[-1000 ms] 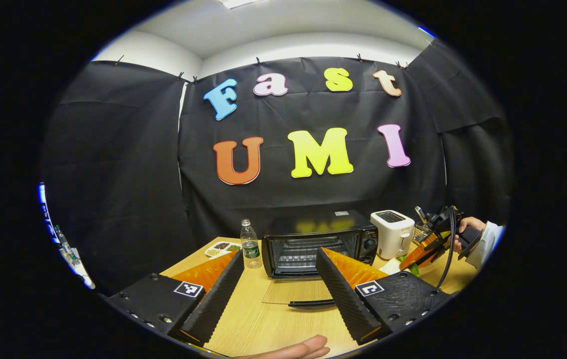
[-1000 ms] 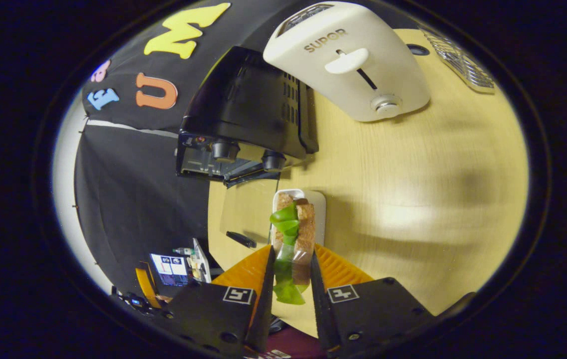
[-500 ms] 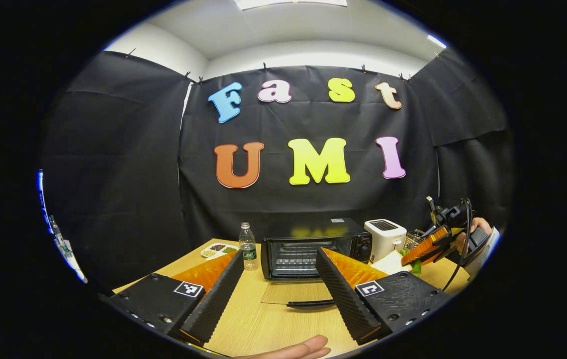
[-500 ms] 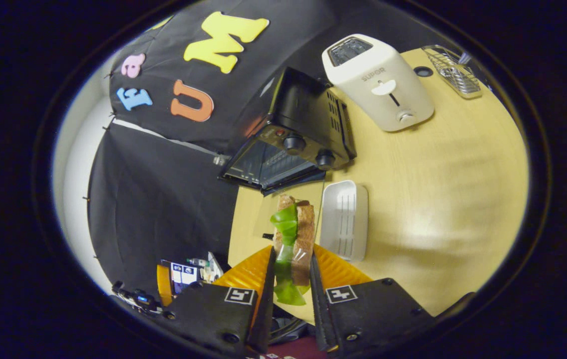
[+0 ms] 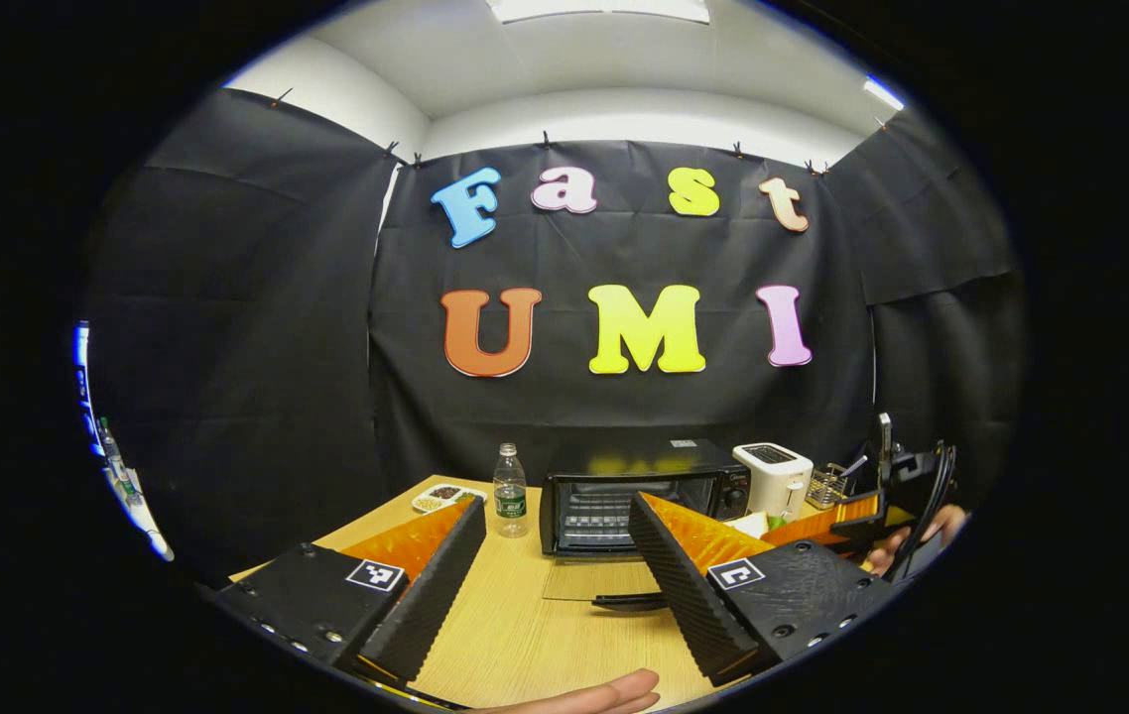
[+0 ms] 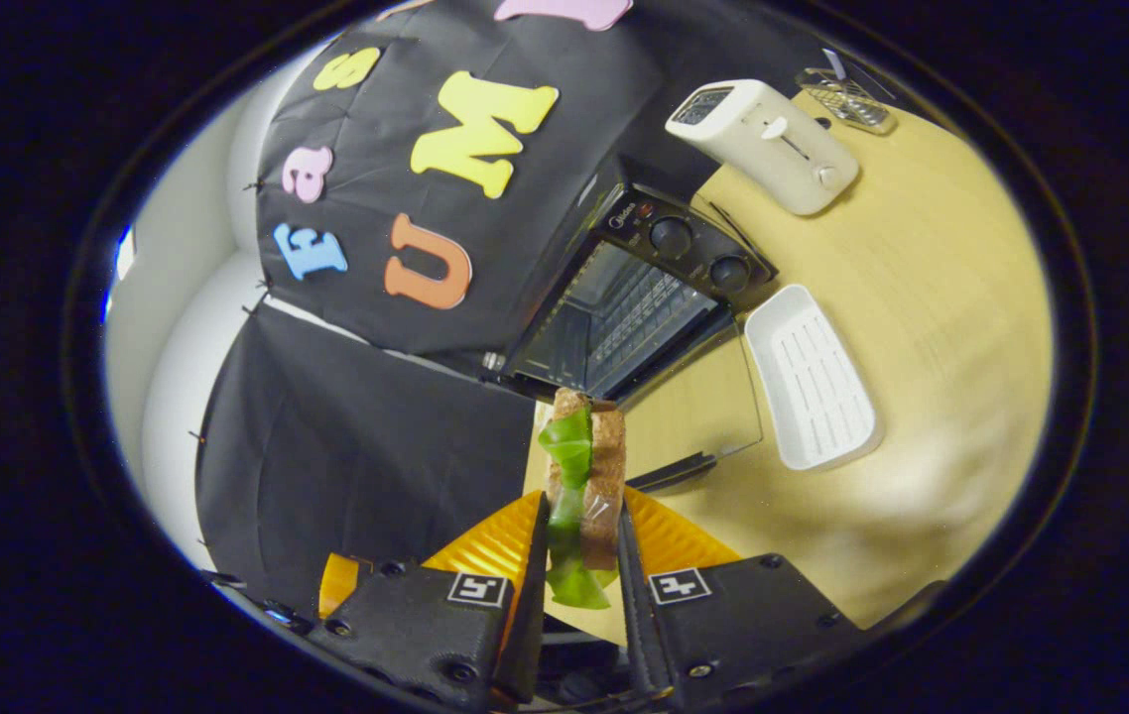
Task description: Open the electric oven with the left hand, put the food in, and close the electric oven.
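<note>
Oven (image 6: 624,317) open, door (image 6: 703,397) flat on table (image 6: 922,327); sandwich (image 6: 589,476) clamped in right hand-held gripper (image 6: 579,555), aloft near the opening; left hand-held gripper (image 5: 555,565) apart, empty, well back; loading and closing outstanding.

A light wooden table (image 5: 515,635) is seen carrying a black electric oven (image 5: 639,481) with its glass door (image 5: 599,578) lowered flat onto the tabletop. A white toaster (image 5: 773,478), a wire rack (image 5: 827,486), a water bottle (image 5: 509,491), a small dish (image 5: 440,495) and an empty white tray (image 6: 813,382) are also set on it.
</note>
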Motion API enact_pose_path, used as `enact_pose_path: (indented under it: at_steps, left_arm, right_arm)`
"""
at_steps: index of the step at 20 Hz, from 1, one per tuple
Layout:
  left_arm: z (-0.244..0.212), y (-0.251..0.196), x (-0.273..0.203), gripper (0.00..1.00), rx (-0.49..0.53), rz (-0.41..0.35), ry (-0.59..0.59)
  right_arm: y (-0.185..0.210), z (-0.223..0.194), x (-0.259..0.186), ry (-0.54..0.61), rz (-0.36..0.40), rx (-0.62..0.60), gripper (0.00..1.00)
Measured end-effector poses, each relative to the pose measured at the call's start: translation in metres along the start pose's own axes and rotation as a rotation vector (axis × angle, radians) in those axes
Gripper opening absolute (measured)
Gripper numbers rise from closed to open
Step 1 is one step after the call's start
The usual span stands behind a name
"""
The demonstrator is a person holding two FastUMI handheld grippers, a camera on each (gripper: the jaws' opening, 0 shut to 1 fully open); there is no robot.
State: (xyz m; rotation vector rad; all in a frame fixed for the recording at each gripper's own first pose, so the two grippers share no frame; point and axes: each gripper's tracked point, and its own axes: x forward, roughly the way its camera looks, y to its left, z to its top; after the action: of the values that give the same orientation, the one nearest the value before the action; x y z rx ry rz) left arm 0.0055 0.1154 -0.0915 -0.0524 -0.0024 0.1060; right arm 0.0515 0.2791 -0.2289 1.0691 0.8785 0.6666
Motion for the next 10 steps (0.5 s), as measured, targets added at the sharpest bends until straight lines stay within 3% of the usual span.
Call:
enact_pose_path:
  at_steps: [5, 10]
  left_arm:
    - [0.0, 0.012, -0.01, 0.95, -0.036, -0.012, -0.023]
    - [-0.005, 0.031, -0.015, 0.95, -0.007, 0.01, -0.01]
  right_arm:
    - [0.006, -0.029, 0.046, -0.106, -0.054, -0.006, 0.38]
    - [0.008, -0.015, 0.097, -0.221, -0.084, 0.016, 0.38]
